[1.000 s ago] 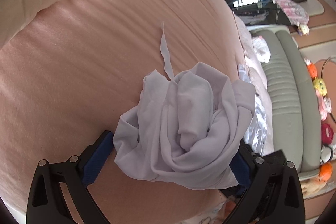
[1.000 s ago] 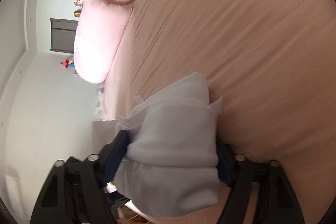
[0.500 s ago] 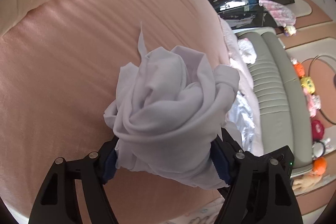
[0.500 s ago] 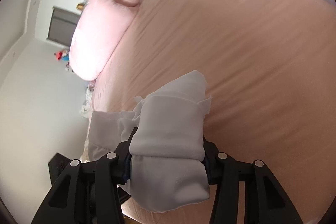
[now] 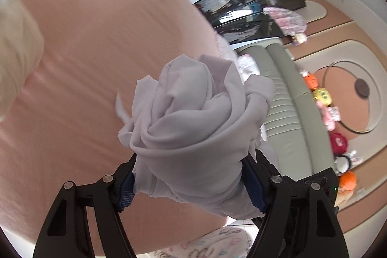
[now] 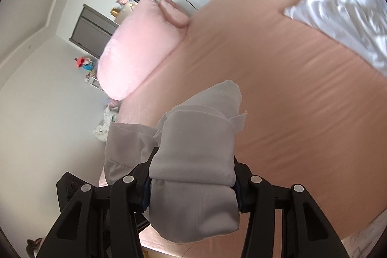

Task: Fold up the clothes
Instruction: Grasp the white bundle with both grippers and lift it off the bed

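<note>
Two bunches of one pale grey, soft, crumpled garment (image 5: 193,127) are held, one by each tool. Nearest in the left wrist view, the black left gripper with blue pads (image 5: 188,183) is clenched on a thick, rose-shaped wad of the cloth, which swells out above the pads. In the right wrist view, the black right gripper (image 6: 192,181) is closed in the same way on a flatter, layered band of the grey garment (image 6: 196,161); more of the fabric hangs loose on the left side of this gripper. Both jaws have just been closing, and the cloth is pressed between them.

It is judged that the garment is gripped at two places so that it can be lifted free of the peach-pink bed sheet (image 5: 92,69) and shaken open before any fold is made; the folding itself seems not yet begun. The cloth appears to be carried above the bed's near edge, not lying on it.

Further away, each view gives something that the other does not. Only the left view shows the cream pillow (image 5: 17,59) at the left edge of the bed, and beyond the right edge the grey-green ribbed sofa (image 5: 287,98) and small toys on the floor. Only the right view shows the shiny silver-white cloth (image 6: 343,23) near the far right corner. A pink pillow (image 6: 142,47) at the far edge is seen clearly there.
</note>
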`<state>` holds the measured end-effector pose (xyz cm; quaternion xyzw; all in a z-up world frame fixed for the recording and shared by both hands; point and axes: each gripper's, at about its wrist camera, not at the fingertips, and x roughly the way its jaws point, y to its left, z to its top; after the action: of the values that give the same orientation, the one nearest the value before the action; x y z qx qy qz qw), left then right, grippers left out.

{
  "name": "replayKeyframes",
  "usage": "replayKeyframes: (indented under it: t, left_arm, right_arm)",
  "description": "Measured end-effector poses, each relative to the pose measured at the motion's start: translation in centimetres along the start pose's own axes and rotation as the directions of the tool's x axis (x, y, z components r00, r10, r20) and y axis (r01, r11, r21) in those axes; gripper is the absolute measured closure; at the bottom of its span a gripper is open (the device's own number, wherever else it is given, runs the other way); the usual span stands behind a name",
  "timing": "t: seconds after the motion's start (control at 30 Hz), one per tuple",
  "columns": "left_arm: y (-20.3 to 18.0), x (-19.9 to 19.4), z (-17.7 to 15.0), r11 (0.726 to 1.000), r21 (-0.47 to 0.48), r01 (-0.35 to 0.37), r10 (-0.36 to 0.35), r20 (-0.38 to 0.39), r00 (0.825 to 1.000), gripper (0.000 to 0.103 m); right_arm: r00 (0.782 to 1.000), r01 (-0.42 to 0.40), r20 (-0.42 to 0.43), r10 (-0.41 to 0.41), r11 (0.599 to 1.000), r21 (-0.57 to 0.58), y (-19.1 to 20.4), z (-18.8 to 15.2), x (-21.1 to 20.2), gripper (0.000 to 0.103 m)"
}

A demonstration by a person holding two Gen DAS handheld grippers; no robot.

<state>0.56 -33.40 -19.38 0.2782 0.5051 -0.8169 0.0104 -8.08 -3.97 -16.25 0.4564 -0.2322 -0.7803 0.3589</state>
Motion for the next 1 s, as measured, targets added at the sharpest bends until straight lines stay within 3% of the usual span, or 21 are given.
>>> replayKeyframes:
  t: [0.3,0.63,1.0]
  left_arm:
    - [-0.3,-4.5,4.3,0.997,0.003,0.076,-0.076,0.080,0.994,0.029]
    - [2.5,-11.1,6.8,0.999,-0.009,0.051,-0.048,0.171,0.984,0.029]
    - [5.2,-14.5,8.4,0.998,-0.060,-0.002,0.015,0.210,0.978,0.029]
  right_arm:
    - [0.998,-0.039,0.038,0.045,0.989,-0.141,8.7,0.9,0.1,0.054]
    - [0.993,-0.114,-0.013,0.114,0.969,-0.217,15.8,0.0,2.9,0.054]
    - [0.984,-0.172,-0.097,0.152,0.952,-0.254,20.2,-1.6,7.0,0.054]
